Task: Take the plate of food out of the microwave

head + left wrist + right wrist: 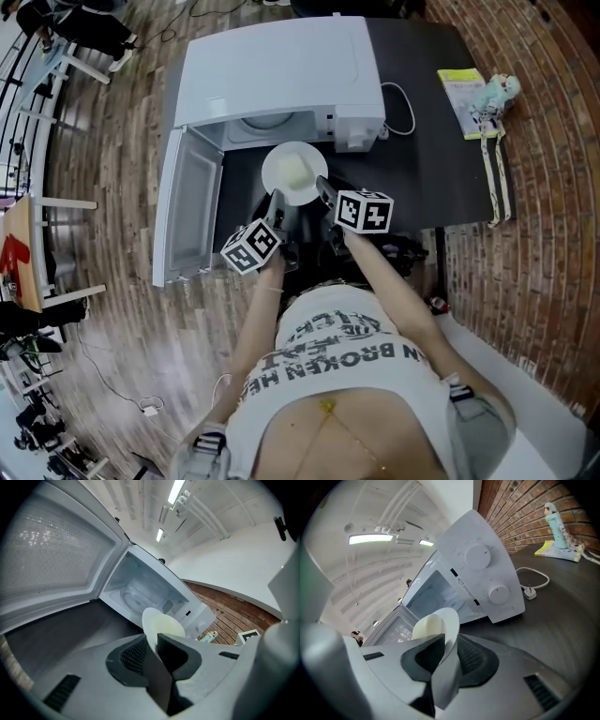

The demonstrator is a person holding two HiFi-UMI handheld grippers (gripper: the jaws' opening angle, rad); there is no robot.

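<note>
White plate of food [294, 173] is held just in front of the open microwave [281, 75], its near rim pinched between the jaws of the left gripper [278, 199] and of the right gripper [324, 186], apparently so that it is kept level.

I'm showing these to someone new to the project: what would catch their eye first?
A white plate of pale food, clamped at opposite edges by the left gripper and right gripper, just outside the white microwave. The microwave sits on a dark table, its door swung wide open to the left.
</note>
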